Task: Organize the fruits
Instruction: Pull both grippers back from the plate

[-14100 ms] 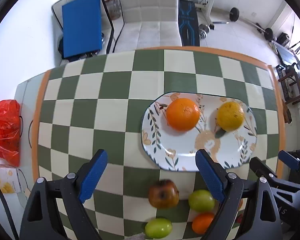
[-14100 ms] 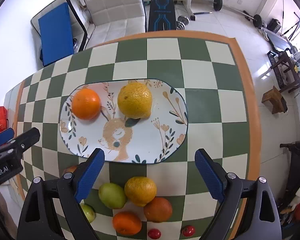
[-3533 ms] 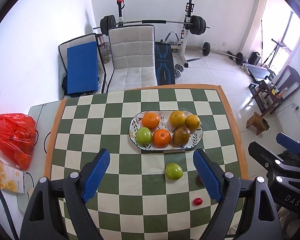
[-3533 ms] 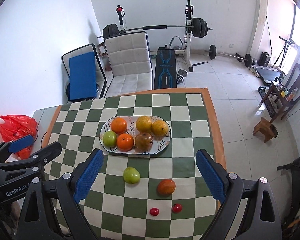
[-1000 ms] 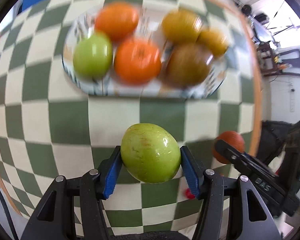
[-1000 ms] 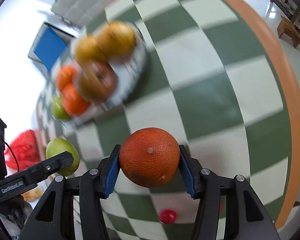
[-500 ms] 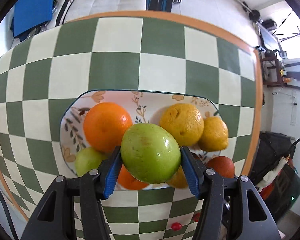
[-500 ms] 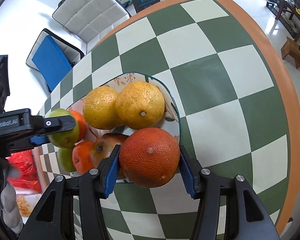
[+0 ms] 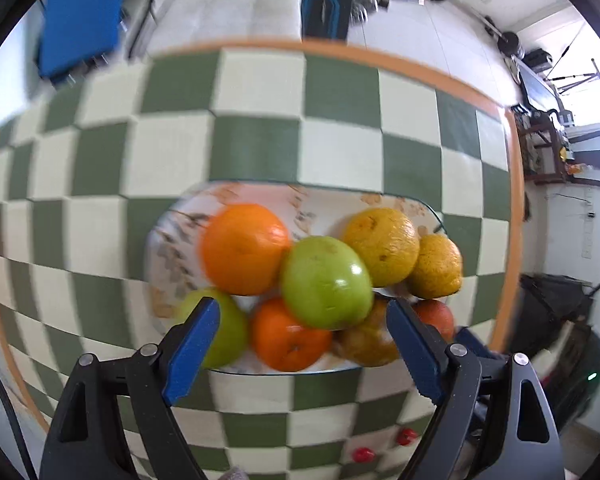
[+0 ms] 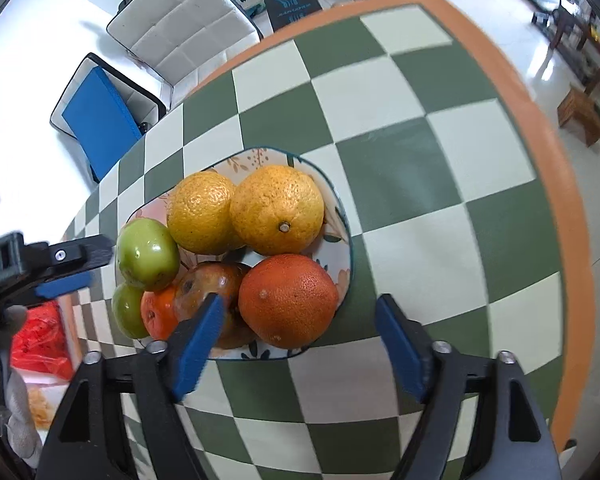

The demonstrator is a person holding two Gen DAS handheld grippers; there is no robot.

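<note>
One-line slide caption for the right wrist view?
Open right hand-held gripper above reddish-orange round fruit on the crowded floral oval plate.

The desk (image 10: pixel 400 92) is checked green and cream with an orange border. On it, a white plate (image 10: pixel 342 240) with floral print and a dark rim holds green, yellow, orange and brownish fruit. Both tools have blue pads (image 10: pixel 198 334).

Bright daylight – left view motion-blurred, fisheye edges warped
</note>
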